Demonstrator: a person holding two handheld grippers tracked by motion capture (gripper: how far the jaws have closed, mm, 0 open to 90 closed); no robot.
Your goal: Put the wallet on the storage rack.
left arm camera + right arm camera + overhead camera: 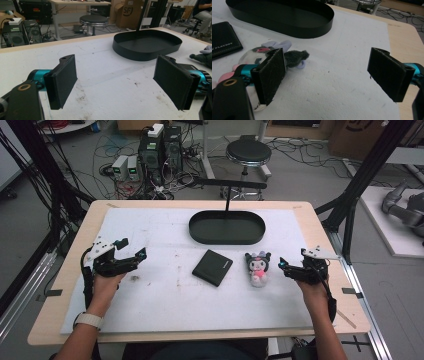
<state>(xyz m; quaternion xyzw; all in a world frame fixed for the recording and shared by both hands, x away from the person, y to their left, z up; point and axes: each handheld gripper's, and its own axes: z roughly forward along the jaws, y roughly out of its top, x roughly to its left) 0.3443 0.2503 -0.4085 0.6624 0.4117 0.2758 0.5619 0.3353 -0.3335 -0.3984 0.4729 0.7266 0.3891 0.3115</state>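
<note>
White mat [165, 305] bears tray [227, 227], wallet [213, 267] and doll [258, 268]; right gripper [292, 265] waits just beside doll, left gripper [132, 251] apart, both gaping, empty, seemingly ready.

A small plush doll [258, 268] with a dark grey eared hood, white face and pink body lies on its back on the white mat, right of centre in the high view, head pointing up-frame.

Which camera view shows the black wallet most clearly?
The high view: the black wallet lies whole between the oval tray and the plush toy. The right gripper view shows just its cropped corner at the left edge.
</note>
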